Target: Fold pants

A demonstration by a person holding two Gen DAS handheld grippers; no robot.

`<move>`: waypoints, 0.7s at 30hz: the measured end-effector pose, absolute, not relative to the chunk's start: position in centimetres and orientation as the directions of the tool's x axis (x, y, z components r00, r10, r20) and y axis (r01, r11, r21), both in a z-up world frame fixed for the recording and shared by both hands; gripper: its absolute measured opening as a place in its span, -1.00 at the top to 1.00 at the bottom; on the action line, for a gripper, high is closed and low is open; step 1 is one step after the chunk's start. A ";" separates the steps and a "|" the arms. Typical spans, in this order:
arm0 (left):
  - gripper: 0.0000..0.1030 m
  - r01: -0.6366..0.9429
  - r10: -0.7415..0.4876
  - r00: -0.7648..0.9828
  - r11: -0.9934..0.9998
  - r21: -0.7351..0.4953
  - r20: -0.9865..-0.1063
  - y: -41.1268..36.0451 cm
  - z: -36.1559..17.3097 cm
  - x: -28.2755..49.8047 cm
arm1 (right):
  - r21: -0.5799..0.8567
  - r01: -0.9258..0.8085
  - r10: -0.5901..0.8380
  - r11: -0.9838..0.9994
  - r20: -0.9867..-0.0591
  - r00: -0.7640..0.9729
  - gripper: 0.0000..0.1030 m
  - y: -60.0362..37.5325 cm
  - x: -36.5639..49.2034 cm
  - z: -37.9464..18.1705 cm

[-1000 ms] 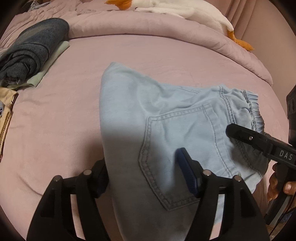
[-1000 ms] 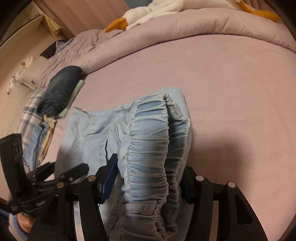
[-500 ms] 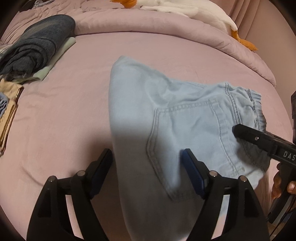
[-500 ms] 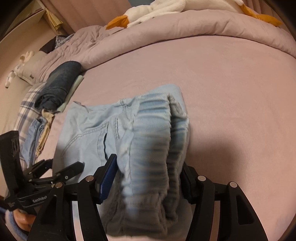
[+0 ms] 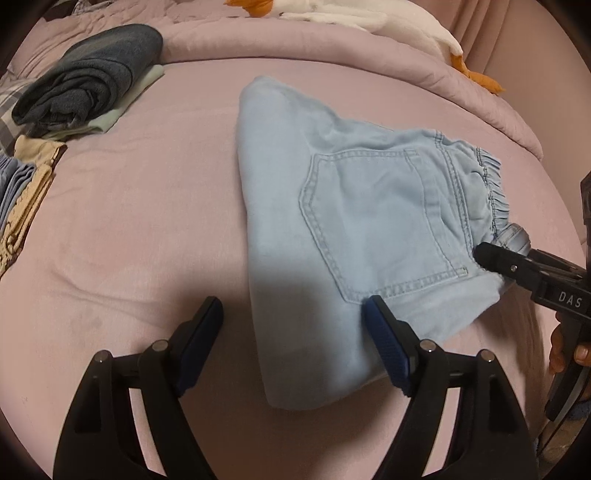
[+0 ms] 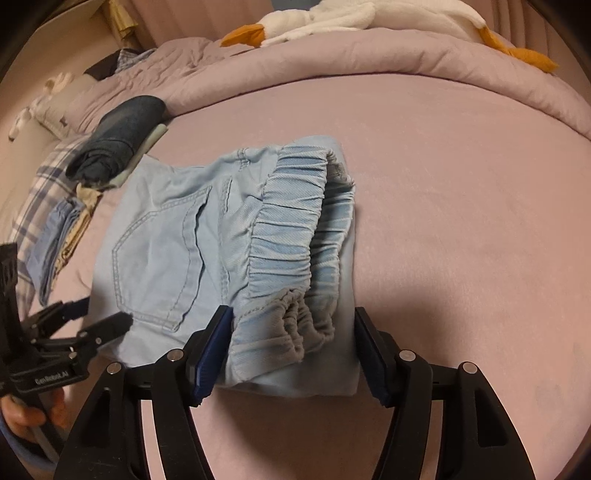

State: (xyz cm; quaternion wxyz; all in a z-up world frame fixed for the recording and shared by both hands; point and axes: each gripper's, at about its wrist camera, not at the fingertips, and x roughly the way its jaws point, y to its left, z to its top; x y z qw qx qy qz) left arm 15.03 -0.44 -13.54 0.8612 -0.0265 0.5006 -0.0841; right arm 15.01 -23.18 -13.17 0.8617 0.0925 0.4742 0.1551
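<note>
Currently: light-blue denim pants, folded, flat on pink bed. My left gripper and right gripper: fingers apart, gripping nothing. I'd square edges, flatten bunched waistband.

A bed covered in a smooth mauve-pink sheet carries everything. Near its middle lie the folded light-blue denim pants, back pocket up, the gathered elastic waistband at one end. Toward the far edge a bunched pink quilt runs across the bed, and a white plush goose with orange bill and feet rests on top of it. Off to one side sits a stack of folded clothes: a dark blue-grey garment on a pale green one, with tan and light-blue pieces just beside it. A plaid cloth lies next to the stack.
</note>
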 end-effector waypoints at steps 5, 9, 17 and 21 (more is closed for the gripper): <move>-0.53 0.113 -0.176 0.482 0.984 -0.138 -0.858 -0.3 -13.7 14.0 | 0.305 -0.187 0.358 0.934 -0.785 0.506 -0.25 -23.5 13.9 -13.0; -0.55 0.103 -0.150 0.497 0.988 -0.113 -0.855 -0.8 -13.9 14.2 | 0.329 -0.167 0.367 0.929 -0.779 0.508 -0.31 -23.4 14.4 -14.0; -0.74 0.088 -0.147 0.564 0.989 -0.118 -0.812 -1.0 -9.5 11.3 | 0.301 -0.155 0.335 0.941 -0.762 0.554 -0.34 -23.6 11.2 -10.3; -0.99 0.096 -0.135 0.600 0.991 -0.096 -0.788 -1.3 -7.2 9.0 | 0.300 -0.172 0.343 0.938 -0.740 0.579 -0.70 -23.9 9.0 -8.5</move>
